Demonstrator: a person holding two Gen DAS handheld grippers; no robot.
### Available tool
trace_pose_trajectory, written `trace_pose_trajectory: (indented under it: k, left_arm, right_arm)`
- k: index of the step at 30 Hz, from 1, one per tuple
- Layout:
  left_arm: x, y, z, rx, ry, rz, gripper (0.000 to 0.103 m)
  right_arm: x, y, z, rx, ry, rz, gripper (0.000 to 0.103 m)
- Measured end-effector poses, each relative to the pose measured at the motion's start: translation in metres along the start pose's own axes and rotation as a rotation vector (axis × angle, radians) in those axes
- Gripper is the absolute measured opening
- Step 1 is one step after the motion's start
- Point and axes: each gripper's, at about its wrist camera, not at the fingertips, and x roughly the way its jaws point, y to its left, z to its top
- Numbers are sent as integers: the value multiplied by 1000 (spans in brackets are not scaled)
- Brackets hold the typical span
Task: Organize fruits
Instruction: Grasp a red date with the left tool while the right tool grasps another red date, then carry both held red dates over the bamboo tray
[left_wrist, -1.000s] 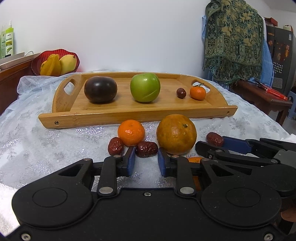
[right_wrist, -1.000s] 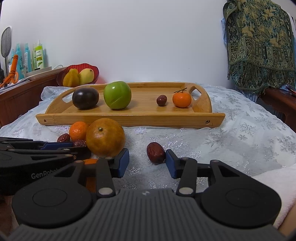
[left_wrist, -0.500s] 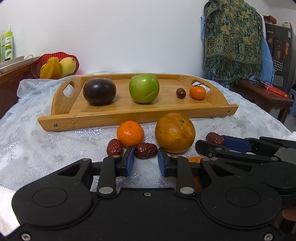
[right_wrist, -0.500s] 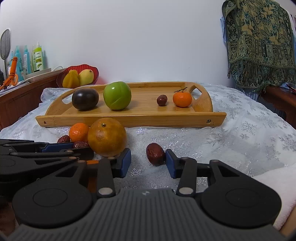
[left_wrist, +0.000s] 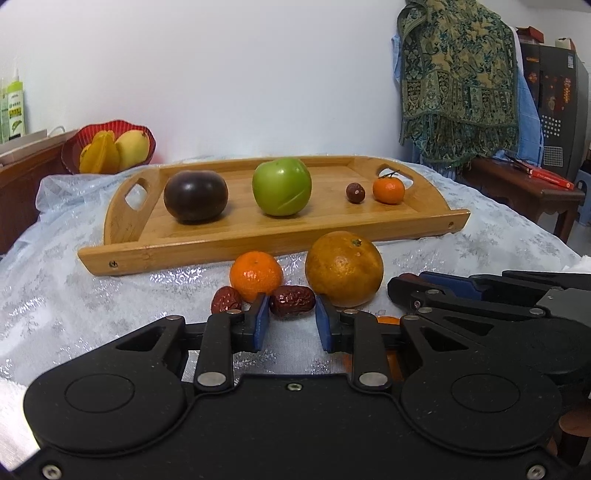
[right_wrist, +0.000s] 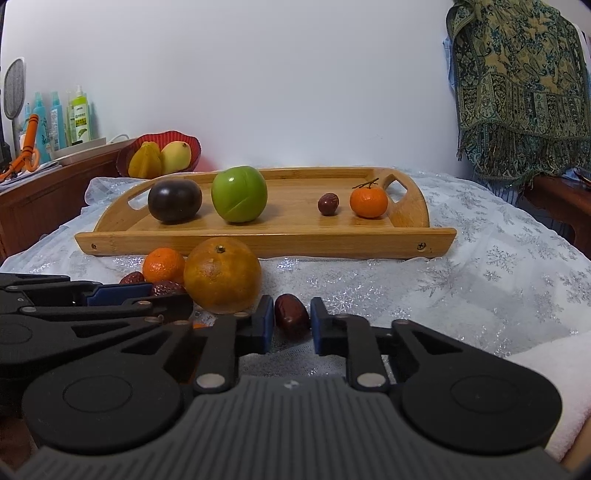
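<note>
A wooden tray (left_wrist: 236, 243) (right_wrist: 258, 243) holds a dark plum (left_wrist: 195, 196), a green apple (left_wrist: 282, 186), a small date (left_wrist: 355, 192) and a small tangerine (left_wrist: 388, 190). On the cloth in front lie a tangerine (left_wrist: 256, 275), a big orange (left_wrist: 343, 268) (right_wrist: 222, 275) and red dates. My left gripper (left_wrist: 291, 319) is open, its pads on either side of a red date (left_wrist: 292, 301). My right gripper (right_wrist: 291, 323) is open, its pads close around another red date (right_wrist: 291, 321); contact is unclear.
A third red date (left_wrist: 226, 300) lies left of the left gripper. A red bowl (left_wrist: 107, 147) with yellow fruit stands on a wooden cabinet at the back left. A patterned cloth (left_wrist: 458, 74) hangs at the right. A white towel (right_wrist: 554, 369) lies at the near right.
Both grippers have moved forward toward the dates. The right jaws have narrowed around their date. The fruits have not moved.
</note>
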Motion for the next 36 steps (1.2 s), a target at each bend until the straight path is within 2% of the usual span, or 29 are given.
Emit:
trace_pose_trajectory:
  k: [12,19,24,33,36]
  left_arm:
    - [-9,4,4,0,-32,3,26]
    - [-9,15,11,-48,-39,4,25]
    - [-11,17,15,-42,-55,12,25]
    - [-12,34,46,-31,-105,27,25]
    - [-9,48,62,-65,-122,32,25]
  right_arm:
    - [-4,-7,5,38,-37,-15,24]
    - [-2,-13,15,64,-56,-11,24]
    - [-1,-13,21,60,-70,-2,24]
    - [4,-24,46,73,-104,15,24]
    - [8,-32,58,91,-119,16,24]
